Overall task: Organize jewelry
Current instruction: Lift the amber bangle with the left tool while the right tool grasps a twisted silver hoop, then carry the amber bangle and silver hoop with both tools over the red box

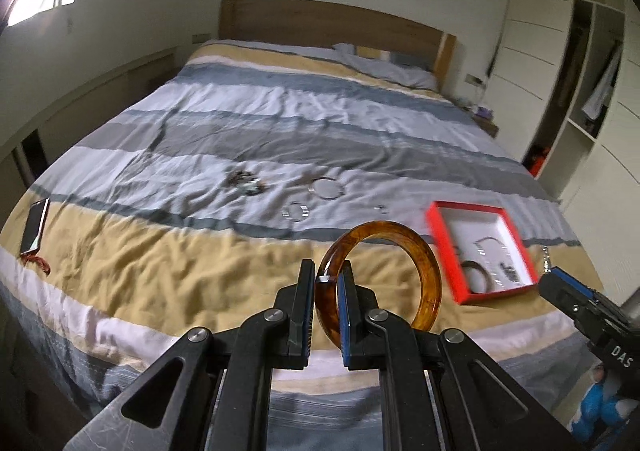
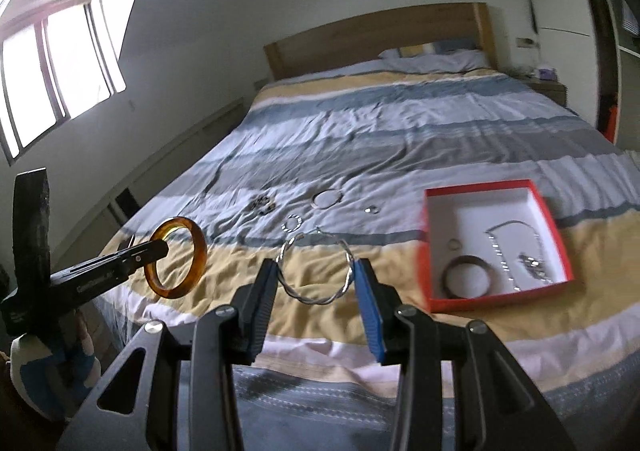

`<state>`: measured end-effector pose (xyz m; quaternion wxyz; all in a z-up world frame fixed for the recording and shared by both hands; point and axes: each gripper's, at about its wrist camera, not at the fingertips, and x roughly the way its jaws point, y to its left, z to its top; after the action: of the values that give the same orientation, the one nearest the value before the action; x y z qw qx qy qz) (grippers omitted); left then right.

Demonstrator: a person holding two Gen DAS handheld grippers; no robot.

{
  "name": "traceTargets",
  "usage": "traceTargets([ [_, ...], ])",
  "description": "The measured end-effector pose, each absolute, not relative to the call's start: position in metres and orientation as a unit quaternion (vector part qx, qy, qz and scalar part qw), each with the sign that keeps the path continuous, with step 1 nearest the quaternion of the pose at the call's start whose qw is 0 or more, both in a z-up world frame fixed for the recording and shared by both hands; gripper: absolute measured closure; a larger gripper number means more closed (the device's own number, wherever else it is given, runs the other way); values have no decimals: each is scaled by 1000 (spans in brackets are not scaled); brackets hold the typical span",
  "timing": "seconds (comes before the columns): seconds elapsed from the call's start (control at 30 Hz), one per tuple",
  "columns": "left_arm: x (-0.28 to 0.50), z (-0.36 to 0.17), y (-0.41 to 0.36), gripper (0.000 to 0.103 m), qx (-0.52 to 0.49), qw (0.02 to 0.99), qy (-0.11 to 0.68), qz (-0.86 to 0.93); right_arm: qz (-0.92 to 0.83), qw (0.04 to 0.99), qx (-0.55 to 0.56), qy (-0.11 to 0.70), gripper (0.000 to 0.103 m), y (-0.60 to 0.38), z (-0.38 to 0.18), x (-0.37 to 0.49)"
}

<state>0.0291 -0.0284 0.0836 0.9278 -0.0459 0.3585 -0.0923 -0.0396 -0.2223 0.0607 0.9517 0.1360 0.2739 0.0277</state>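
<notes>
In my left gripper [image 1: 329, 278] I pinch an amber bangle [image 1: 416, 247] by its rim, the jaws clamped tight on the thick glossy band; the ring stands upright on edge, its opening facing across the bed [image 1: 280, 119] and its far side free in the air above the yellow stripe. My right gripper [image 2: 316, 271] grips a twisted silver bracelet [image 2: 316, 297] across its width, one pad on each side, so the thin wire hoop lies nearly flat and sags toward me between the fingers. Both rings hang over the near part of the bed, well above the crumpled striped cover. To the right lies an open red box [image 2: 554, 217] with a white inside, shallow, square-cornered, holding a dark bangle [image 2: 448, 271], a small ring and a chain. Further up the cover, on the pale and grey stripes, lie two silver hoops [image 2: 326, 198], a small ring and a dark beaded cluster [image 2: 262, 204], with open cloth all around them. A phone [image 1: 35, 223] lies at the left edge.
</notes>
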Motion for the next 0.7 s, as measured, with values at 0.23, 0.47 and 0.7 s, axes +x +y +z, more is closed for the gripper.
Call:
traceTargets([
  [0.23,19,101,-65,92,-15,930,348,-117,9,954,164,251,66,-249,61,-66],
  [0.47,25,105,-94,93,-6,927,348,-139,-13,951,183,251,66,-277,50,-80],
  [0.7,39,100,-126,93,10,922,355,-157,-37,946,198,256,66,-306,34,-86],
])
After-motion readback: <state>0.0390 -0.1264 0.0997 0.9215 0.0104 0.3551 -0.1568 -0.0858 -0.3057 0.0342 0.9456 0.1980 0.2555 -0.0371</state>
